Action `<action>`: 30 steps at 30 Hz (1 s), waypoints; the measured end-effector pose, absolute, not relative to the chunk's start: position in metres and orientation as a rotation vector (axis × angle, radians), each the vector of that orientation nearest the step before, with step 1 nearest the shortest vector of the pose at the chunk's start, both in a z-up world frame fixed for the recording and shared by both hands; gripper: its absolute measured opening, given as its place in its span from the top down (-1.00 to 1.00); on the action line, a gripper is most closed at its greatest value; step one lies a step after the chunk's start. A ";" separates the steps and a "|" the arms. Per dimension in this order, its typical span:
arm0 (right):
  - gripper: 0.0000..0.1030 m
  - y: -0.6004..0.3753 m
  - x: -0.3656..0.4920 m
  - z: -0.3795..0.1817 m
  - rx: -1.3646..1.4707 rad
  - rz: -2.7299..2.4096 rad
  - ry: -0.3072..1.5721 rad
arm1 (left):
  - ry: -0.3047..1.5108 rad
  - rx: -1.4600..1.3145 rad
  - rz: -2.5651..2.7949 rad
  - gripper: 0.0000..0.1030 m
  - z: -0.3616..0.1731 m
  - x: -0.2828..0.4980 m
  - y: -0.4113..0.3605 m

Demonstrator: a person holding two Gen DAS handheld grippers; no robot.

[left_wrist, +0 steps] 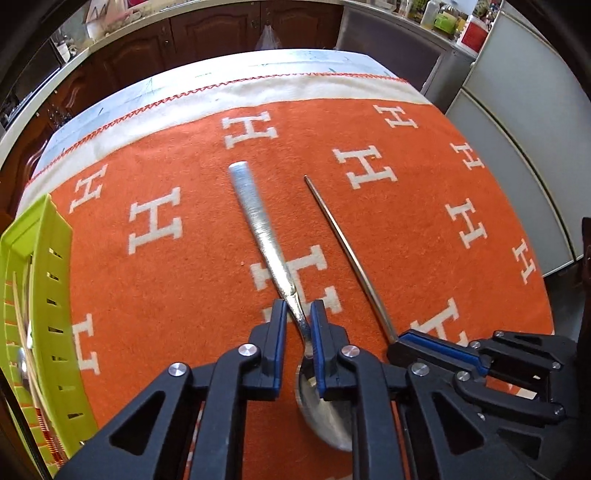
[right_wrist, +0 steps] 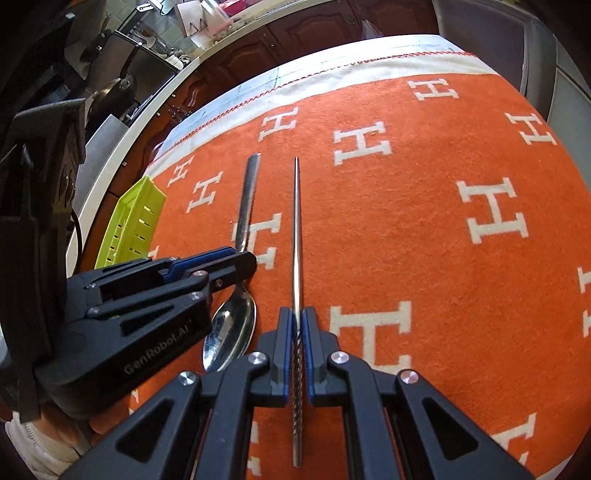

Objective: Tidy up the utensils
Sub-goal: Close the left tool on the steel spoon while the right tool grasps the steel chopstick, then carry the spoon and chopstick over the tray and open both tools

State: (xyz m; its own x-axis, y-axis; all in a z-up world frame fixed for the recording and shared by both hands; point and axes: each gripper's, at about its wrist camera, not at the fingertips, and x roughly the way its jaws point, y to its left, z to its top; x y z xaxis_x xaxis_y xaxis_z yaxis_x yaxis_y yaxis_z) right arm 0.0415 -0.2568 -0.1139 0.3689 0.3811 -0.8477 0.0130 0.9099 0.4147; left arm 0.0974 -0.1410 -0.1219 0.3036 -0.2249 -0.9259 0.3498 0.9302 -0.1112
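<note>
A metal spoon (left_wrist: 258, 236) lies on the orange cloth (left_wrist: 177, 280) printed with white H letters, its flat handle pointing toward the far edge of the table and its bowl nearest the camera; in the right wrist view the spoon (right_wrist: 236, 325) shows its bowl face up. The left gripper (left_wrist: 298, 317) is clamped on the spoon's thin neck just above the bowl, both blue-lined pads pressing on the metal. Just beside the spoon, on its right and roughly parallel to it, runs a slim metal chopstick (right_wrist: 296, 236), its plain end pointing to the far edge and its spiral-grooved end toward the camera. The right gripper (right_wrist: 297, 325) is closed on that grooved part, the pads touching the stick on both sides. In the left wrist view the chopstick (left_wrist: 343, 251) disappears into the right gripper (left_wrist: 399, 341) at the lower right. The two grippers stand close side by side, the left gripper (right_wrist: 243, 258) seen from the side in the right wrist view. A lime-green slotted basket (left_wrist: 55, 295) sits at the left edge of the cloth, well apart from both utensils, with what look like thin sticks lying inside. Beyond the cloth's cream border are dark wooden cabinets (left_wrist: 207, 33) and a cluttered counter
</note>
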 end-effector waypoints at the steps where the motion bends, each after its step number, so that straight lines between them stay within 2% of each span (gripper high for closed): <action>1: 0.89 -0.257 0.041 -0.114 0.385 0.245 1.176 | 1.207 0.101 -0.386 0.91 -0.122 0.097 -0.140; 17: 0.89 -0.259 0.032 -0.104 0.463 0.299 1.169 | 1.091 0.083 -0.331 0.93 -0.083 0.058 -0.081; 30: 0.89 -0.232 0.028 -0.089 0.420 0.347 1.169 | 0.979 0.049 -0.232 0.93 -0.037 0.035 -0.026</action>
State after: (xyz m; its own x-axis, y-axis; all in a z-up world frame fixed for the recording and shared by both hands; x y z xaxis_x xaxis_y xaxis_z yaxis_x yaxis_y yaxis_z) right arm 0.0285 -0.2316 -0.0890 0.3540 0.4719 -0.8075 -0.0456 0.8711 0.4890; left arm 0.0351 -0.0263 -0.0373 0.5352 -0.1727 -0.8269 0.2165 0.9742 -0.0633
